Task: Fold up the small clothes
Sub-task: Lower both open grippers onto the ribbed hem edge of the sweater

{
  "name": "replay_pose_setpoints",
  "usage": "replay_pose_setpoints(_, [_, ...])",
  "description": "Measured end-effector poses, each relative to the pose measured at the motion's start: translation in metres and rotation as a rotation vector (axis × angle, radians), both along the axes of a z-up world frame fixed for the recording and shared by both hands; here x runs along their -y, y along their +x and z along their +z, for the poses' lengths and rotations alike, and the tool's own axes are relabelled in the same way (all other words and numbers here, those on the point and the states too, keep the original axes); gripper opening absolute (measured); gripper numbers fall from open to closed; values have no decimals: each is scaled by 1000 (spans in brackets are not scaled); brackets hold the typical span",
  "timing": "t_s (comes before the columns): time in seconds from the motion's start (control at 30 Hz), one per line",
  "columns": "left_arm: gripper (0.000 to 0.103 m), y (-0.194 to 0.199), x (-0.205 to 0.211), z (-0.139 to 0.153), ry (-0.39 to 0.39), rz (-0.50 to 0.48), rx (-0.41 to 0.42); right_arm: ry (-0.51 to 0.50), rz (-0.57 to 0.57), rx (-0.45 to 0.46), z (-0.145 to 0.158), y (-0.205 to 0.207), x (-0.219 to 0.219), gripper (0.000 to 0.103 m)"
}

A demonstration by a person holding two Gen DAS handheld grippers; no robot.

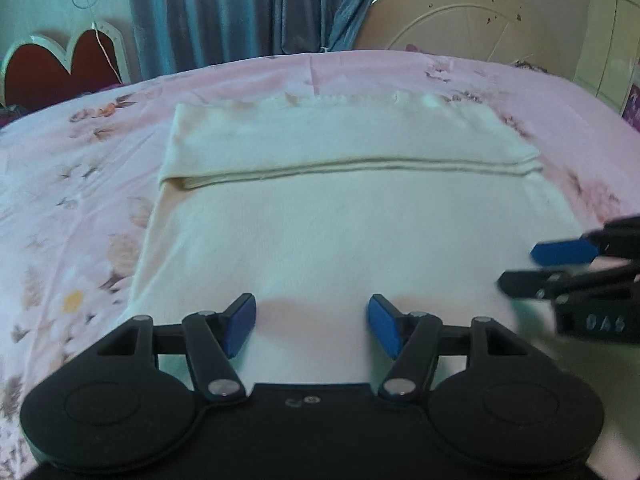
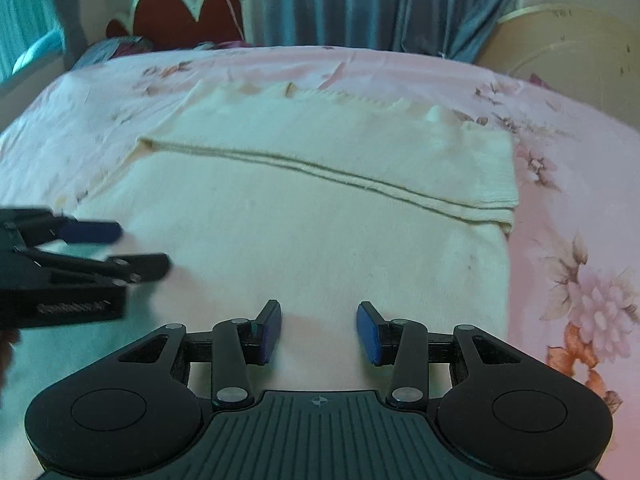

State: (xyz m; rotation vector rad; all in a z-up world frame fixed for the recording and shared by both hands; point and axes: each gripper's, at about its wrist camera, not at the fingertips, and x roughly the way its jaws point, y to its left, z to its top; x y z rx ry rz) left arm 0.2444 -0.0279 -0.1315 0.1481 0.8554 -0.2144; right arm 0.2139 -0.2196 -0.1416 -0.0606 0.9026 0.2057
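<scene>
On the bed (image 1: 80, 160), the cream garment (image 1: 320, 232) has one fold done at its far side; more folds remain, left gripper (image 1: 312, 322) and right gripper (image 2: 319, 330) both released, empty.

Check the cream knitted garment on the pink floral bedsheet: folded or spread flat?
Partly folded. The cream knitted garment has its far part doubled back, with layered edges across it; the near part lies flat on the pink floral bedsheet.

The garment (image 1: 320, 232) lies mid-frame on the bed (image 1: 80, 208), its far part folded over; the curtain (image 1: 240, 8) hangs behind.
</scene>
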Motion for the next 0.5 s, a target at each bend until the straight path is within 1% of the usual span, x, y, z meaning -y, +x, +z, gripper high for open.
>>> replay_pose_setpoints(0.13, [63, -15, -14, 4, 5, 39, -19, -3, -29, 2, 1, -12, 12, 42])
replay_pose_setpoints(0.23, [63, -33, -25, 7, 5, 64, -38, -17, -40, 11, -1, -30, 15, 42])
replay_pose_setpoints(0.3, [64, -40, -30, 4, 19, 53, -34, -45, -41, 39, -4, -37, 11, 42])
replay_pose_setpoints(0.37, [64, -42, -31, 3, 22, 46, -26, -59, -52, 39, -4, -36, 8, 42])
replay_pose_setpoints(0.4, [64, -40, -30, 5, 23, 51, -36, -62, -59, 30, -1, -35, 7, 42])
replay_pose_setpoints(0.43, [62, -38, -29, 8, 19, 56, -47, -47, -72, 22, 5, -35, 7, 42])
replay_pose_setpoints(0.5, [63, -41, -30, 17, -4, 52, -55, -2, -95, 41, 18, -45, 10, 42])
